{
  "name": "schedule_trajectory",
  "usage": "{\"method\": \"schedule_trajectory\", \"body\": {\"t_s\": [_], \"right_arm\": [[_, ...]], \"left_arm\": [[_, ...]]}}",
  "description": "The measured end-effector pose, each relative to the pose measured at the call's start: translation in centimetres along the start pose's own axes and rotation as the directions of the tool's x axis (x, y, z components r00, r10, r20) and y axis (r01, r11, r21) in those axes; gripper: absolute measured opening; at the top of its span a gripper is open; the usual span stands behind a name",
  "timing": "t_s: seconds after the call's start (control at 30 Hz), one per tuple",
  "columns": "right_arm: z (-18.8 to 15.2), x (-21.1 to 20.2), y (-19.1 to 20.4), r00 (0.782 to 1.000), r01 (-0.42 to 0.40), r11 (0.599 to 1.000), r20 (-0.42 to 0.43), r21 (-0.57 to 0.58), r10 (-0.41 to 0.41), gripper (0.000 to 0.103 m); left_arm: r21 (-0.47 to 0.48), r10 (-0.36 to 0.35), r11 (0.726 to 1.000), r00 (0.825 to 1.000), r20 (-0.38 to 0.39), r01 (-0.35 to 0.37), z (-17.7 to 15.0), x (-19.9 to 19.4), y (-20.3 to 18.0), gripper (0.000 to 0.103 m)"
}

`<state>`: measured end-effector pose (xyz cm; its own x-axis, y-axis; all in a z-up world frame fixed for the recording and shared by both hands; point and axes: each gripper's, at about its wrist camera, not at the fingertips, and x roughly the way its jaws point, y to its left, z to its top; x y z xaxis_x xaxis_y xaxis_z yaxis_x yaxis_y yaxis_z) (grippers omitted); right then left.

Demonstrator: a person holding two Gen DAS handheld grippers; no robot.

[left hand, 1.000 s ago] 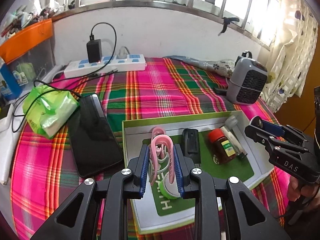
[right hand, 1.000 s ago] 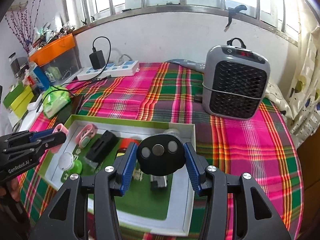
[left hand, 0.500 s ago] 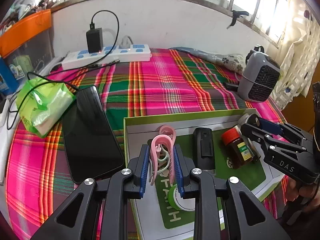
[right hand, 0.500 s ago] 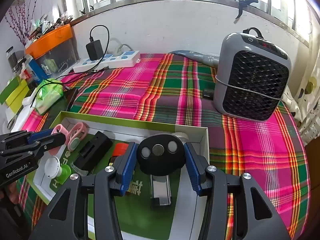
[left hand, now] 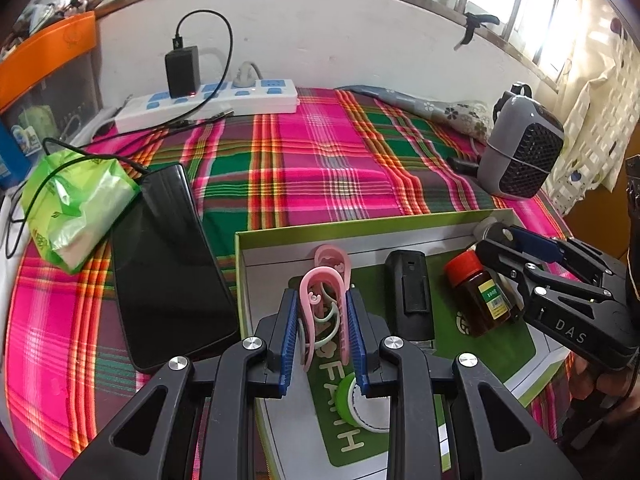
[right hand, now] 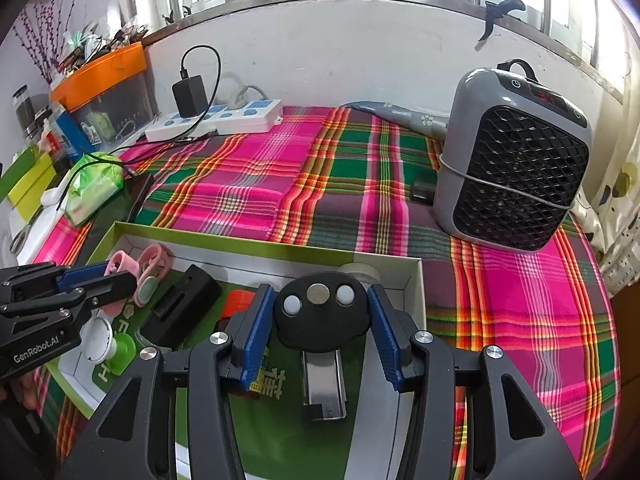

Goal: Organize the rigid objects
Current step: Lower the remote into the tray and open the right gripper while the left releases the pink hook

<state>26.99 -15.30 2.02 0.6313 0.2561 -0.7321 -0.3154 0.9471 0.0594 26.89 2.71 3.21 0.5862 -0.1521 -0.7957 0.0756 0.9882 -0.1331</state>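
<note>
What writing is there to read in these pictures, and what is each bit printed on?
"DAS": on the right tongs, seen from the left camera.
"GenRobot.AI": on the left tongs, seen from the right camera.
"FAITH": on the green mat inside the tray.
"1000": on the brown bottle, yellow label; the rest is too small.
Red digits on the heater: too blurred to read.

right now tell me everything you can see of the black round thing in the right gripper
The black round holder is a flat, matte, plastic-looking disc with three small round insets near its top: two white, one metallic grey between them. A silvery metal clip hangs from its lower edge. It faces the camera upright, held between the right gripper's blue ribbed fingers, above the green-rimmed tray. Only the fingers appear to touch it.
</note>
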Motion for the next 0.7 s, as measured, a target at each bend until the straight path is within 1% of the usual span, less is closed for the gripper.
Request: {"method": "schedule_trajectory", "body": {"t_s": [0.47, 0.7], "right_arm": [[-0.07, -0.04, -0.10, 1.000, -0.010, 1.000, 0.007, 0.009, 0.010, 0.049], [-0.03, -0.19, -0.02, 1.000, -0.022, 1.000, 0.017, 0.012, 0.022, 0.049]], "left_arm": [[0.000, -0.007, 1.000, 1.000, -0.002, 0.007, 0.10, 0.05, 0.02, 0.026], [0.001, -0.012, 1.000, 1.000, 0.001, 0.012, 0.12, -0.05, -0.28, 0.033]]}}
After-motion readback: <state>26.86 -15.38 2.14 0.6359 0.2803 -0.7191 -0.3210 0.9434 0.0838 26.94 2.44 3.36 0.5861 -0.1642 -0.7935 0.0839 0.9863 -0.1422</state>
